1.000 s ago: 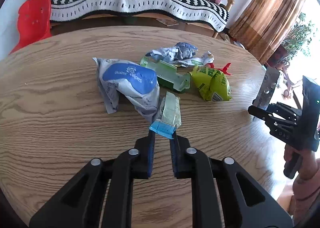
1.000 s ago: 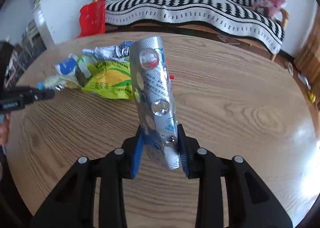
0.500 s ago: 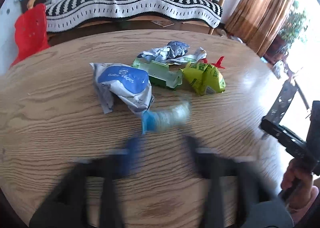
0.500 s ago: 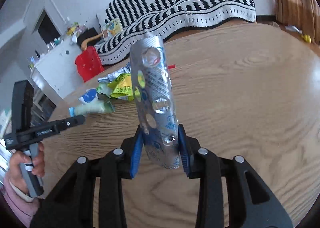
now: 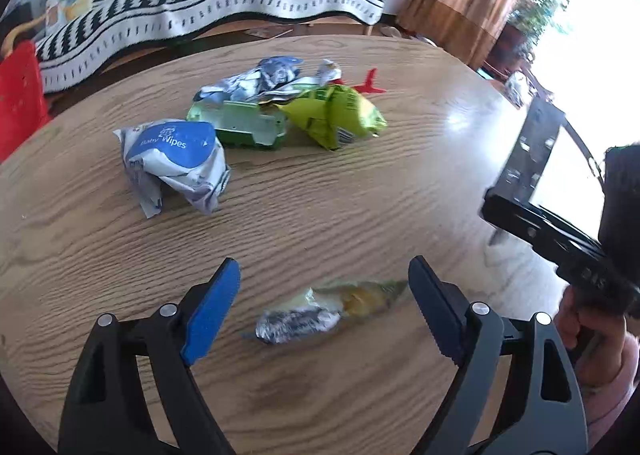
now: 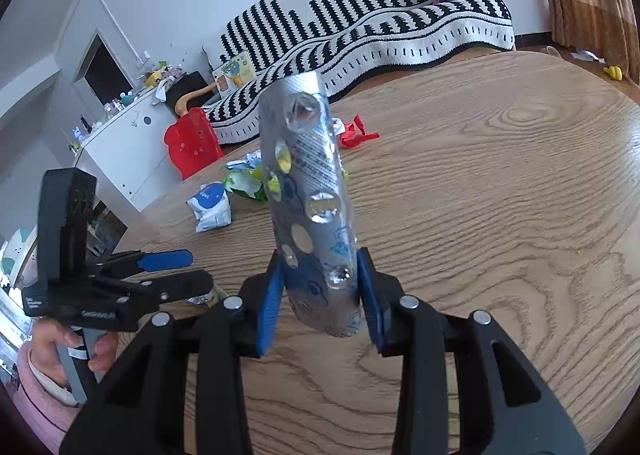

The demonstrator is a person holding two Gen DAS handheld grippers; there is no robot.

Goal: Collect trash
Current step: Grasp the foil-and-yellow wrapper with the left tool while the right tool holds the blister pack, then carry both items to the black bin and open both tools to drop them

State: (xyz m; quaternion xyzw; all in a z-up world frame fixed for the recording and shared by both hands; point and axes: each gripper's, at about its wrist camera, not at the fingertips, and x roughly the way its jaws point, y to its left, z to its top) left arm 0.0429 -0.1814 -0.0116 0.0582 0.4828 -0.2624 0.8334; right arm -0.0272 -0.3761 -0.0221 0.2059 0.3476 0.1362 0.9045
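Silver blister pack [image 6: 310,211] pinched in right tongs [image 6: 322,291]; only left tongs' [image 5: 324,295] view shows spread pads flanking wrapper [image 5: 320,315].

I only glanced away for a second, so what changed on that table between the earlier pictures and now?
The left hand-held gripper opened and let go of the small wrapper, which now lies loose on the table between its open fingers, away from the trash pile. The right hand-held gripper swung sideways but kept its hold on the silver blister pack. The baby wipes pack and yellow-green bag stayed put.
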